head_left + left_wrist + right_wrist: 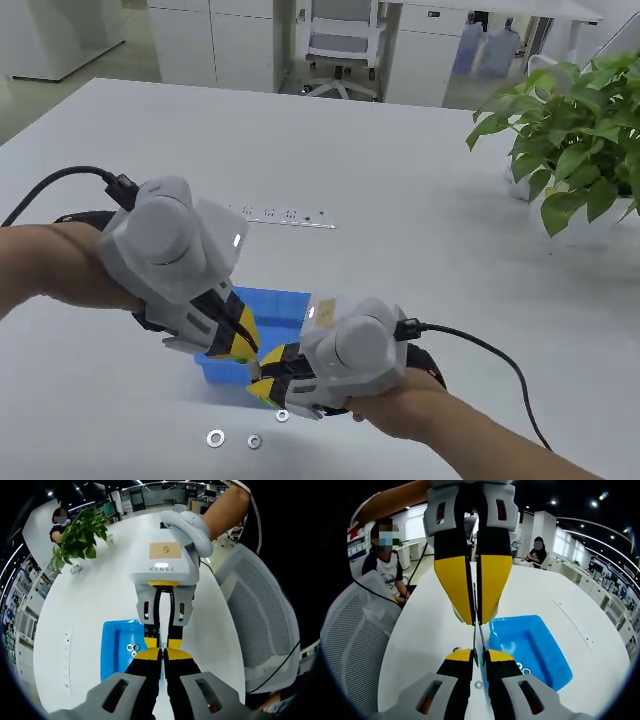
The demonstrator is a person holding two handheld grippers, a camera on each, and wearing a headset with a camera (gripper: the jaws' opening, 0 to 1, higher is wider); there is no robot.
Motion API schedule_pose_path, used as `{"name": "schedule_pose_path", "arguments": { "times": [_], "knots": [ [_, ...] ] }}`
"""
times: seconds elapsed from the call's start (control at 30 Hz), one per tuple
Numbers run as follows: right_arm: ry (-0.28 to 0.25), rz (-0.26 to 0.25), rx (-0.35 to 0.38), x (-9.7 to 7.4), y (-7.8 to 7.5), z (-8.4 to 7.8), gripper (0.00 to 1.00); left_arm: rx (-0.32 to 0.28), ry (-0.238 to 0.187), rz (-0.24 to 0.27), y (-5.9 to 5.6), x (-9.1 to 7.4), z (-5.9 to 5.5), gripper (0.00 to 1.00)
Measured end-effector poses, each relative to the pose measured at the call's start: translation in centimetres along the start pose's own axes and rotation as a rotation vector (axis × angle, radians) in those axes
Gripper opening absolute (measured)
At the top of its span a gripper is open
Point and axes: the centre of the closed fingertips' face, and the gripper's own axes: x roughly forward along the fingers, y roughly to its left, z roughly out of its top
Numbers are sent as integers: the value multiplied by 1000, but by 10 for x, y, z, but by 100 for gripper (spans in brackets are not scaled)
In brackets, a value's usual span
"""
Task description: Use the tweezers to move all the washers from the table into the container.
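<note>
Washers (215, 438): three small, flat silver rings lie loose on the table (420, 230) just in front of the blue container (275, 308), and a few more sit inside it. The tweezers (476, 637), a thin metal strip, are pinched by both the left gripper (161, 655) and the right gripper (479, 656), each pair of jaws pressed together on them, tip to tip by the container's near edge. Risk: with two grips on one slim tool, a twist or uneven release could let it slip or drop among the rings
</note>
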Motion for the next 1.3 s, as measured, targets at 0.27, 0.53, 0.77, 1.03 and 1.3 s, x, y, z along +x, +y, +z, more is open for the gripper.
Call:
{"name": "schedule_pose_path", "arguments": {
  "times": [0.27, 0.53, 0.77, 1.03, 1.3],
  "knots": [
    [4, 13, 6, 5, 10, -6, 11, -13, 1, -8, -8, 5, -6, 6],
    [9, 18, 23, 10, 20, -12, 11, -24, 4, -24, -17, 12, -10, 6],
    [19, 27, 27, 13, 28, -18, 12, -28, 5, -38, -26, 17, -12, 6],
    [25, 29, 22, 15, 35, -22, 12, -30, 4, -44, -33, 20, -14, 6],
    [37, 35, 14, 17, 41, -27, 12, -37, 1, -49, -39, 26, -16, 6]
  ]
}}
